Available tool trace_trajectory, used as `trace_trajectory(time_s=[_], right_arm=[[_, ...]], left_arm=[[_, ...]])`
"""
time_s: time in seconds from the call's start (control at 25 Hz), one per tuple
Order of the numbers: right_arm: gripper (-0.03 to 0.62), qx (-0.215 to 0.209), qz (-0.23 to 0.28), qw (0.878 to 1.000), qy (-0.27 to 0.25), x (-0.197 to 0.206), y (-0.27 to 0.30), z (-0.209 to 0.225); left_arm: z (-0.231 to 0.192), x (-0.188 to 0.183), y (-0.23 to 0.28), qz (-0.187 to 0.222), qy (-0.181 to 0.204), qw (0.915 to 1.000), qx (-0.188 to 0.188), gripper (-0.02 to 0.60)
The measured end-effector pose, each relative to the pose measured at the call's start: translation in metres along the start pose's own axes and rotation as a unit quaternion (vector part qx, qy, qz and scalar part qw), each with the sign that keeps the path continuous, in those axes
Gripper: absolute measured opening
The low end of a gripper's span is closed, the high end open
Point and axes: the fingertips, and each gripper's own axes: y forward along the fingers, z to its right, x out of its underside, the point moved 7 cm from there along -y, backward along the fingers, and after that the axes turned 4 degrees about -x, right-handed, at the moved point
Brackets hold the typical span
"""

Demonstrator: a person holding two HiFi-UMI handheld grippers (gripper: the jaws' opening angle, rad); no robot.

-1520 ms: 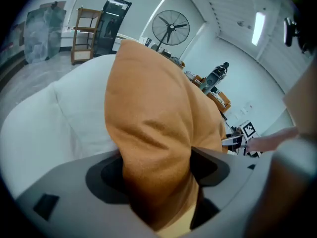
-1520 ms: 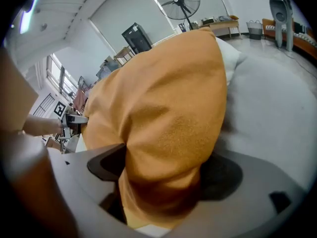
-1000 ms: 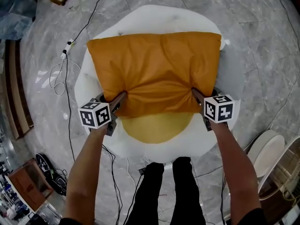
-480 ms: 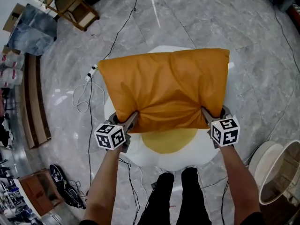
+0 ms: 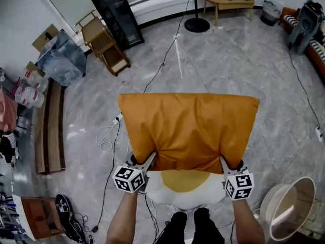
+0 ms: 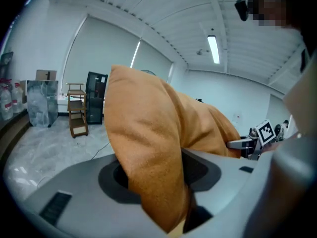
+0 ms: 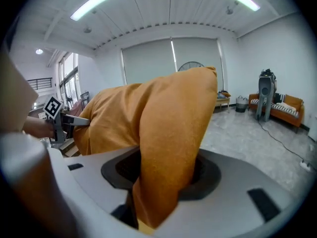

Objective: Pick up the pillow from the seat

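Note:
An orange pillow (image 5: 188, 131) hangs in the air above the white round seat with a yellow middle (image 5: 185, 189). My left gripper (image 5: 149, 162) is shut on the pillow's near left corner, and my right gripper (image 5: 225, 162) is shut on its near right corner. In the left gripper view the orange fabric (image 6: 148, 148) is bunched between the jaws, and the right gripper shows beyond it. The right gripper view shows the pillow (image 7: 168, 133) pinched the same way. The pillow hides most of the seat.
On the grey marble floor stand a black cabinet (image 5: 116, 14), a wooden rack (image 5: 104, 44), a lamp base (image 5: 197, 24) and a low table (image 5: 228, 1) at the back. Cables (image 5: 109, 136) trail on the left. A white round basket (image 5: 287, 212) sits at the lower right.
Both grippers have risen with the pillow, which has come up off the seat. The seat now looks smaller and lower, and more of the room shows.

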Motion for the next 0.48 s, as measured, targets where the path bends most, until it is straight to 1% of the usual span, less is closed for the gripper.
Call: trace_trajectory(time_s=[0.08, 0.16, 0.32, 0.48], right_arm=[[0.207, 0.008, 0.018, 1.000, -0.011, -0.017, -0.024, -0.013], [0.207, 0.012, 0.038, 0.999, -0.034, -0.039, -0.043, -0.022], [0.209, 0.009, 0.071, 0.994, -0.083, -0.094, -0.079, -0.034], [0.212, 0.003, 0.101, 0.990, -0.103, -0.128, -0.118, -0.051]], left_arm=[[0.011, -0.018, -0.024, 0.019, 0.010, 0.9998, 0.002, 0.239], [0.021, -0.036, -0.044, 0.041, 0.017, 0.9990, 0.003, 0.239], [0.041, -0.077, -0.083, 0.085, 0.018, 0.9962, 0.004, 0.239], [0.056, -0.110, -0.125, 0.124, 0.035, 0.9917, 0.007, 0.250]])
